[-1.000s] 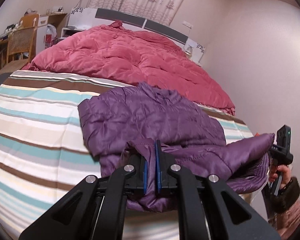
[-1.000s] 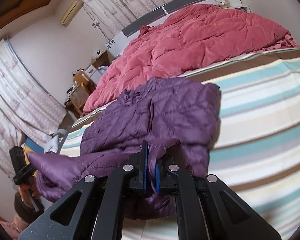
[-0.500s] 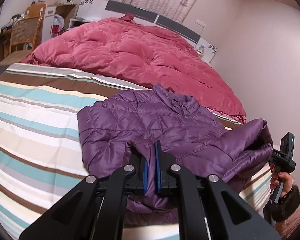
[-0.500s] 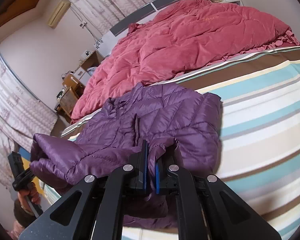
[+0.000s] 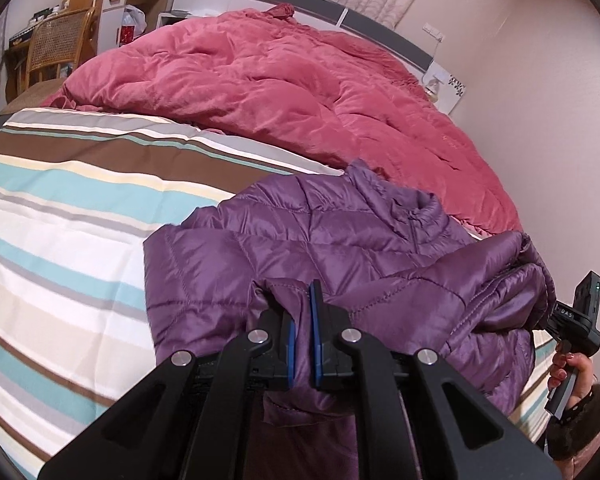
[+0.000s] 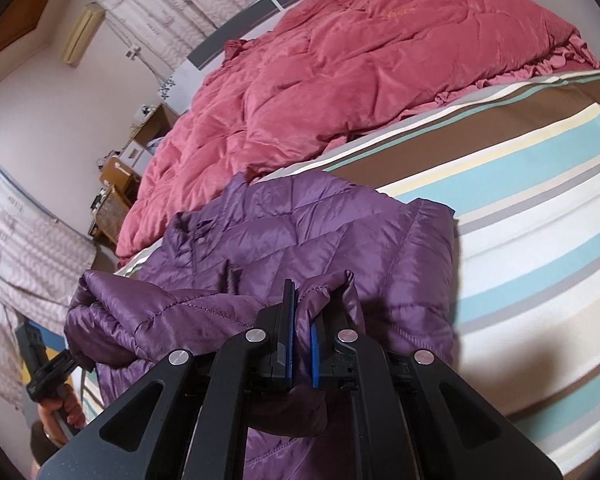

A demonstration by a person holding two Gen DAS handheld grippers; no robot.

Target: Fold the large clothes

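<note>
A purple quilted puffer jacket (image 5: 300, 240) lies on the striped bed sheet (image 5: 60, 220), collar toward the red duvet. My left gripper (image 5: 302, 312) is shut on its bottom hem at one corner. My right gripper (image 6: 302, 312) is shut on the hem at the other corner of the jacket (image 6: 300, 232). The hem edge is lifted and doubled up over the jacket's body. Each gripper shows in the other's view: the right gripper (image 5: 556, 312) at the far right, the left gripper (image 6: 70, 356) at the lower left.
A crumpled red duvet (image 5: 280, 92) covers the far half of the bed. A wicker chair (image 5: 56, 48) and desk stand at the far left. A pink wall (image 5: 560, 120) runs along the right side. Curtains (image 6: 16, 248) hang at the left of the right wrist view.
Both grippers have carried the jacket's bottom hem up and forward toward the collar. The lifted fold now lies further over the jacket's body.
</note>
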